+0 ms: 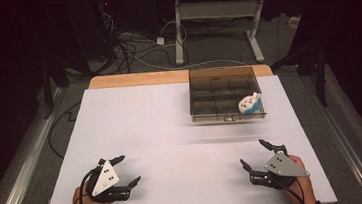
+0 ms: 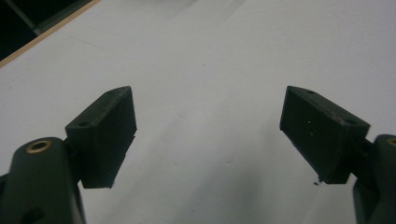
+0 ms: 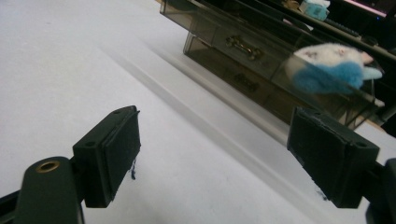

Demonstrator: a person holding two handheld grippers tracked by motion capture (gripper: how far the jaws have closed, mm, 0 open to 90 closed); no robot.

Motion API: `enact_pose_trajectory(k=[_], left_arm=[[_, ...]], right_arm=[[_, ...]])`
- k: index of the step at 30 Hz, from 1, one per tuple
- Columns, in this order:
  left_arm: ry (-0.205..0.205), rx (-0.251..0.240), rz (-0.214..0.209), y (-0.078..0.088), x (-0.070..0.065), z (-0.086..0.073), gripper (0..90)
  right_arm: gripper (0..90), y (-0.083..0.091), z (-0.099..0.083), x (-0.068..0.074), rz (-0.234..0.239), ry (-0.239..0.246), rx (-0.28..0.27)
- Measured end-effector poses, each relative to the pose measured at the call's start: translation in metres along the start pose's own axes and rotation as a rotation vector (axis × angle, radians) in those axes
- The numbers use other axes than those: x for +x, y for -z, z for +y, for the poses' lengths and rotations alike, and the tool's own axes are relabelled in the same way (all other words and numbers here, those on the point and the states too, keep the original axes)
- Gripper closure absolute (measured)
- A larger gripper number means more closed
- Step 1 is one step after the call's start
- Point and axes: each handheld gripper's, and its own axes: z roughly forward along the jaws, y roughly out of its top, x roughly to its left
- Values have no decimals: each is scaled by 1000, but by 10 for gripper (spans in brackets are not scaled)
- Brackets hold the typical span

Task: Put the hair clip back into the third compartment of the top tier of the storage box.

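The toy (image 1: 248,104) sits in the organiser's (image 1: 224,94) near-right corner — ahead of the right claw (image 1: 257,154), which is nearer. Both claws — left claw (image 1: 125,170) too — gape empty over the surface (image 1: 172,133).

We see the broad white tabletop (image 1: 172,133) lying bare between and ahead of both grippers, so either could pass freely across its near and left parts. The one obstacle is the smoky transparent plastic drawer box (image 1: 224,94) at the far right, its walls standing upright. A white-and-blue plush toy (image 1: 249,104) sits at the box's front right corner.
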Motion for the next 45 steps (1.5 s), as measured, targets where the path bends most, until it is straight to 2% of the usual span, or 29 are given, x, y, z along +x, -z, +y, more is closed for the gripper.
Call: enact_pose_trajectory(k=[8,14,18,27,45], left_arm=[[0,2,2,0,1,1,178],[-9,0,2,-1,0,3,178],[-22,0,1,1,-1,2,178],[-19,-5,7,4,1,1,178],[-22,-1,1,2,0,1,178]], right_arm=[[178,6,-12,-2,-1,-33,16],[178,7,-12,-1,7,-45,2],[178,9,-10,1,1,-34,-2],[178,8,-7,5,5,-14,-3],[179,9,-6,5,8,-12,-11]])
